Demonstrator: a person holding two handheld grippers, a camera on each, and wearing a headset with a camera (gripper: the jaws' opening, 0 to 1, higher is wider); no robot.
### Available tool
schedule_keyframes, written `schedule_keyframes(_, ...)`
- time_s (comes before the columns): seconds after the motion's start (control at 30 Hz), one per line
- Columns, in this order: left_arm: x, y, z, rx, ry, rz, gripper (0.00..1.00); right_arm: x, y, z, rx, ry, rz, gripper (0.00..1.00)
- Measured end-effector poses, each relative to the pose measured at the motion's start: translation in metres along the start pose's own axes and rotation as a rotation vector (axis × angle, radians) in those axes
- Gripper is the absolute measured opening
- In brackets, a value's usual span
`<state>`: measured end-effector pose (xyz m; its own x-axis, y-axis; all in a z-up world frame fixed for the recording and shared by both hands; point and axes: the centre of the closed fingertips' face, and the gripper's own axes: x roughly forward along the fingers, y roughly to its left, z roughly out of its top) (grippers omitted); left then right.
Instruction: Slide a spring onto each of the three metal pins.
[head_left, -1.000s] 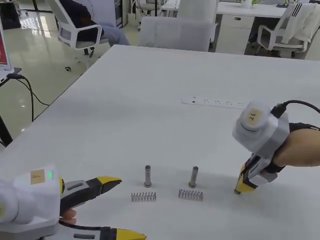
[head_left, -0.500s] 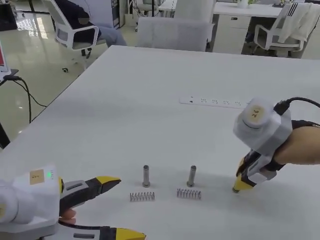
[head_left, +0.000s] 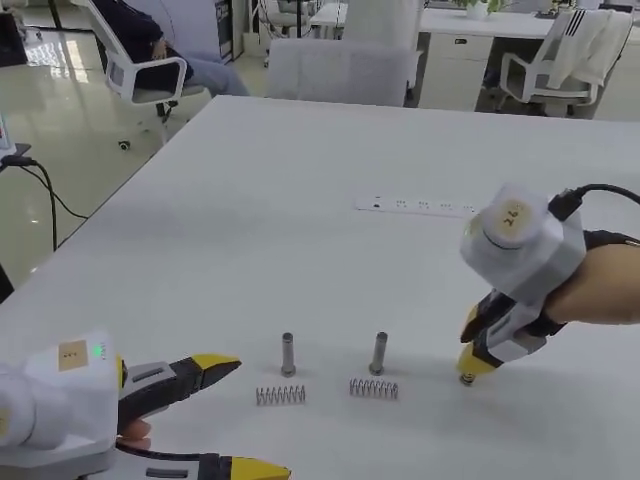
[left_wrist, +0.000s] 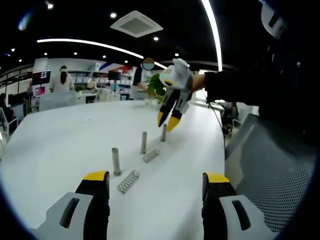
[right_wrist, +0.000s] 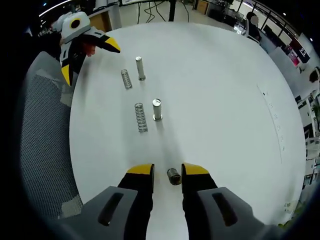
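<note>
A broad white tabletop (head_left: 330, 170) carries everything, and a pale office chair (head_left: 345, 65) stands at its far edge.

The left gripper (head_left: 235, 415), white-bodied with black, yellow-tipped jaws, lies low at the near left of the head view. Its jaws are spread wide with nothing between them, and they point towards the row of pins.

The right gripper (head_left: 472, 360), of the same make, is held in a hand at the right and points steeply down at the tabletop. Its jaws are parted only narrowly. In the right gripper view the round top of a pin shows in the gap between them, nearer one jaw. I cannot tell whether either jaw touches it.

A long white power strip (head_left: 420, 207) lies flat well beyond the pins, towards the middle of the tabletop.

Three short grey metal pins stand upright in a row near the front edge. These are the left pin (head_left: 288, 354), the middle pin (head_left: 379, 353) and the right pin (head_left: 467, 379), the last just under the right gripper's yellow tips.

Two small coiled wire springs lie on their sides on the tabletop. The left spring (head_left: 280, 395) is just in front of the left pin and the middle spring (head_left: 374, 388) just in front of the middle pin. Each is close beside its pin but apart from it, and neither is threaded on.
</note>
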<state>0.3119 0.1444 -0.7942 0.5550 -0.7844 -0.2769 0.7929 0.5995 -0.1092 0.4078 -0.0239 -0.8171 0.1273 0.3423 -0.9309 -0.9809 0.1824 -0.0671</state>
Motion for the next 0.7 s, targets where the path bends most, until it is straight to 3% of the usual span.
schedule_keyframes(0.17,0.000,-0.001,0.002,0.003,0.000,-0.001,0.72,0.000,0.009,0.013,-0.017,-0.027,0.019,0.20)
schedule_keyframes(0.7,0.000,-0.003,0.001,0.006,0.007,-0.002,0.71,0.023,0.032,0.035,-0.094,-0.029,0.062,0.18)
